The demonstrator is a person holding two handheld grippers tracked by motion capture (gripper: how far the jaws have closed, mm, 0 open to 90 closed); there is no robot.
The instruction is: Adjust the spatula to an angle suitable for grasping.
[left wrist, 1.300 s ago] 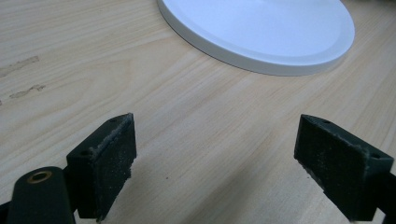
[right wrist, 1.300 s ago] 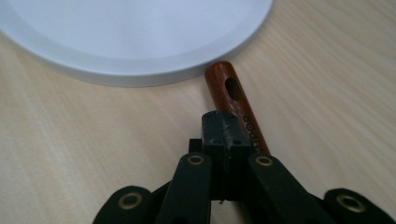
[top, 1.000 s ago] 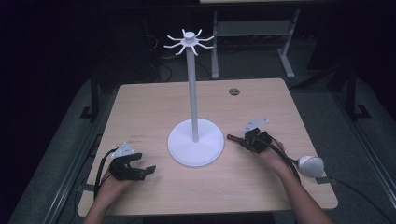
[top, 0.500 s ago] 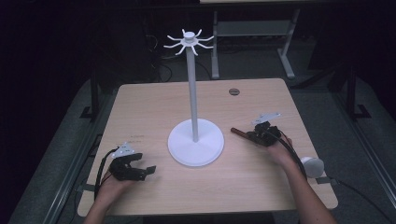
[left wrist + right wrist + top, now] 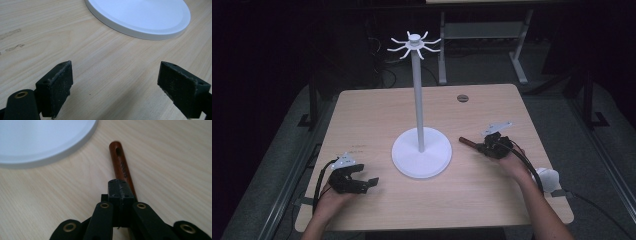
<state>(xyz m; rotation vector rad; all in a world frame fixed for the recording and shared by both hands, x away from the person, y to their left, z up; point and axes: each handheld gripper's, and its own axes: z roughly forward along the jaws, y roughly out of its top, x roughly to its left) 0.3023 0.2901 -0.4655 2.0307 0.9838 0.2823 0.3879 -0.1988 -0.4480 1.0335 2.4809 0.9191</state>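
A white stand (image 5: pixel 421 102) with a ring of hooks at its top rises from a round base (image 5: pixel 422 159) (image 5: pixel 140 17) (image 5: pixel 37 140) in the middle of the table. To the right of the base lies a red-brown wooden handle (image 5: pixel 468 142) (image 5: pixel 121 165) with a hole near its tip. My right gripper (image 5: pixel 486 148) (image 5: pixel 121 188) sits over it, shut, pads meeting with no gap. The handle runs out from under the right jaw. My left gripper (image 5: pixel 368 176) (image 5: pixel 115 87) rests at the front left, open over bare wood.
The wooden table (image 5: pixel 377 115) has a small round cap (image 5: pixel 463 98) at its far edge. A rounded white object (image 5: pixel 548 178) lies by the right wrist near the table's right edge; the hand hides whether it joins the handle. Metal frame legs (image 5: pixel 517 60) stand behind the table.
The right gripper has shifted slightly to the right and away from the person, and the brown handle's tip shifted with it. The left gripper has not moved.
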